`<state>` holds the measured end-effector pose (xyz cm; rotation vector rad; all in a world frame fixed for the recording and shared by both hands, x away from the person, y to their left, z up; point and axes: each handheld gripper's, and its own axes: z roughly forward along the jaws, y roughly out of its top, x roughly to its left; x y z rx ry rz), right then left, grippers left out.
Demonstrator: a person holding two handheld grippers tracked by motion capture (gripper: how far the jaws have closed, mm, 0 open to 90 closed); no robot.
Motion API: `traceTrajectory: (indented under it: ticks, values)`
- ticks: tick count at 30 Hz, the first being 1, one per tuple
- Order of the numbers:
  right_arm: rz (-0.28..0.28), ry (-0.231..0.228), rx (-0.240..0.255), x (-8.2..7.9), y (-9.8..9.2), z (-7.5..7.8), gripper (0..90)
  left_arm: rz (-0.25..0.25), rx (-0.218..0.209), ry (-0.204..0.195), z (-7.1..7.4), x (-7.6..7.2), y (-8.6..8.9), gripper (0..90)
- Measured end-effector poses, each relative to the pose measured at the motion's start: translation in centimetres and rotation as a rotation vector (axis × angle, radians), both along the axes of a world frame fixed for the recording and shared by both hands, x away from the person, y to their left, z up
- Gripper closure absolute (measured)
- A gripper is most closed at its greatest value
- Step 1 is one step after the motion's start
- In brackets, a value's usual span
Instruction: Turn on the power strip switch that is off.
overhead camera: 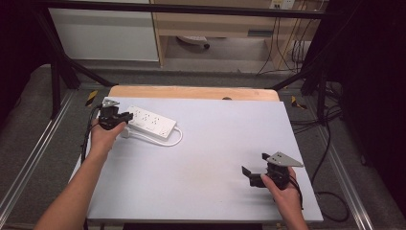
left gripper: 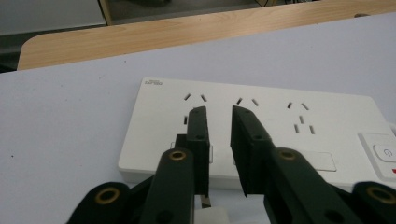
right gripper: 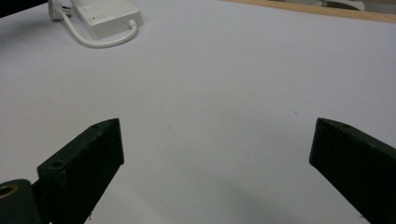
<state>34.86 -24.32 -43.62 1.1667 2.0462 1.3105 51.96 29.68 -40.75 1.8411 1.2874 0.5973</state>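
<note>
From the high view, your left claw (overhead camera: 125, 116) sits at the near left end of the white power strip (overhead camera: 152, 124), which lies on the left far part of the pale bench (overhead camera: 201, 158). The strip's white cable (overhead camera: 176, 140) loops out from its right end and runs back along its near side. Your left hand (overhead camera: 103, 135) grips the tool from behind, forearm coming in from the lower left. Your right claw (overhead camera: 253, 167) rests well apart from the strip, over the near right part of the bench, with your right hand (overhead camera: 282, 189) behind it.

In the left gripper view, your left claw (left gripper: 219, 140) has its two black jaws drawn close, with a narrow gap left between them. They reach over the near edge of the power strip (left gripper: 261, 121), above its socket holes. Nothing shows in the gap itself. A small white part with a metal piece (left gripper: 205, 207) peeks out beneath the left jaw at the strip's near edge; you cannot tell from here whether the pads press on it. The bench's wooden far edge (left gripper: 187, 32) runs across the top.

In the right gripper view, your right claw (right gripper: 217, 158) is spread wide over bare bench (right gripper: 224, 79), pinching nothing. The power strip (right gripper: 105, 14) and its cable (right gripper: 100, 39) lie far off at the upper left.
</note>
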Motion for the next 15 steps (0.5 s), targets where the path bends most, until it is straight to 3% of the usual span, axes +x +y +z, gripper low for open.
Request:
traceTrajectory:
  ticks: [15]
  values:
    - [0.005,0.001,-0.001,-0.05,0.05,0.05,3.4,-0.019,-0.002,0.013,-0.6,-0.05,-0.2,89.4]
